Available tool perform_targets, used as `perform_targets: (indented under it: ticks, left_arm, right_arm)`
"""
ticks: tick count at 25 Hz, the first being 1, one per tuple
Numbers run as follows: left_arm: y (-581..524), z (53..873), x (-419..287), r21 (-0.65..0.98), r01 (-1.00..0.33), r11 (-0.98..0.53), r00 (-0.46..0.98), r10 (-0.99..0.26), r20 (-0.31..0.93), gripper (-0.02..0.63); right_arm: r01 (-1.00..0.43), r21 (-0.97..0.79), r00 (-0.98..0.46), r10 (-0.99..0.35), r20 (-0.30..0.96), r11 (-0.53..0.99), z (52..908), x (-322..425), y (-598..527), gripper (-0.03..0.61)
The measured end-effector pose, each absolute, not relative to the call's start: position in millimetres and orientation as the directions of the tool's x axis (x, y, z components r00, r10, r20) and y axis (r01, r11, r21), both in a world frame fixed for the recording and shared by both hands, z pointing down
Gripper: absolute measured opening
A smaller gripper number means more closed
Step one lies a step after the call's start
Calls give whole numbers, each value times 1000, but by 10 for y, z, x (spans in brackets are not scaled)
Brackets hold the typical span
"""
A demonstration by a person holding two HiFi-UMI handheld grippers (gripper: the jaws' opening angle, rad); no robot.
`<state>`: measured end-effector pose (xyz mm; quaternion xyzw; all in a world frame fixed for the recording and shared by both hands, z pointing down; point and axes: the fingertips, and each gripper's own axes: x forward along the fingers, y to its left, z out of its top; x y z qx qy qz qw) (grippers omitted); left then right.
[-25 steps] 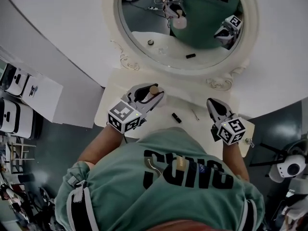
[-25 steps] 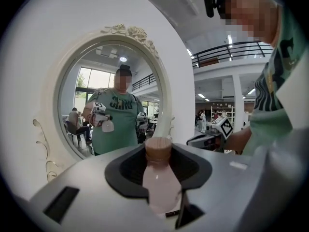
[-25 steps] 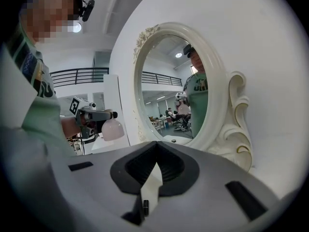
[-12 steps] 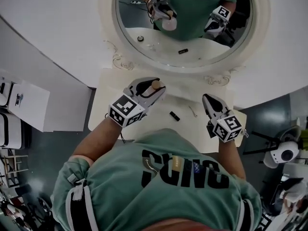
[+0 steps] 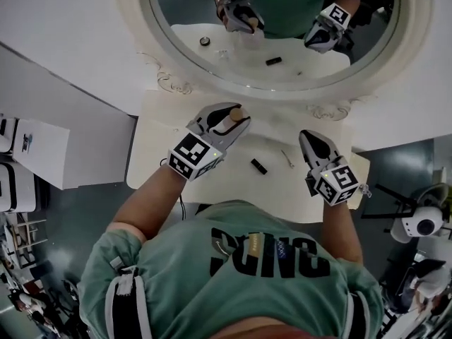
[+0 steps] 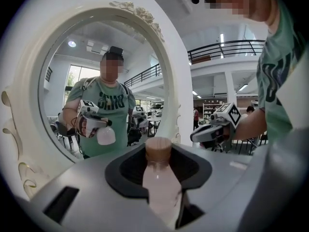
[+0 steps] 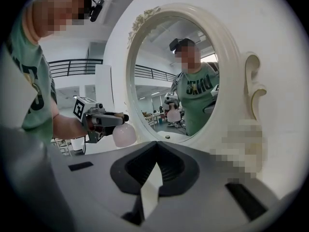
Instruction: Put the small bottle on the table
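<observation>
Head view: we note the left gripper [image 5: 229, 121] clamped on one bottle [image 5: 235, 114] above the table [image 5: 159, 168], near the mirror [image 5: 282, 55]. One black stick [image 5: 258, 166] and one pale pin [image 5: 287, 159] lie between it and the right gripper [image 5: 311, 141].
Left gripper view: the jaws pinch the bottle's body.
Right gripper view: the jaws meet, with nothing between them.

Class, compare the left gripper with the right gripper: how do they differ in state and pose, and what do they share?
The left gripper grips the small bottle, pale pink with a brown cap; the right gripper is shut, empty. In the head view the left gripper slants rightward, the right gripper leftward. Both carry a marker cube and sit above the cream table.
</observation>
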<state>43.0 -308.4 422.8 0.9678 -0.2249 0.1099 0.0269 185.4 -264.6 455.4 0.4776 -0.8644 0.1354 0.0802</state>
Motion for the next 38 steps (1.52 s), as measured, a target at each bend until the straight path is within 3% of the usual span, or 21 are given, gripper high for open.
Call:
perform_targets:
  ticks: [16, 38]
  left_arm:
    - [-3513, 5168, 744, -10, -418, -908, 878, -407, 251, 140]
    - [-3663, 5546, 984, -40, -386, -922, 890, -383, 248, 140]
  right_arm:
    - [-841, -132, -540, -802, 253, 525, 5264, 1684, -3262, -6]
    - [-826, -149, -564, -786, 254, 544, 5606, 1580, -3473, -6]
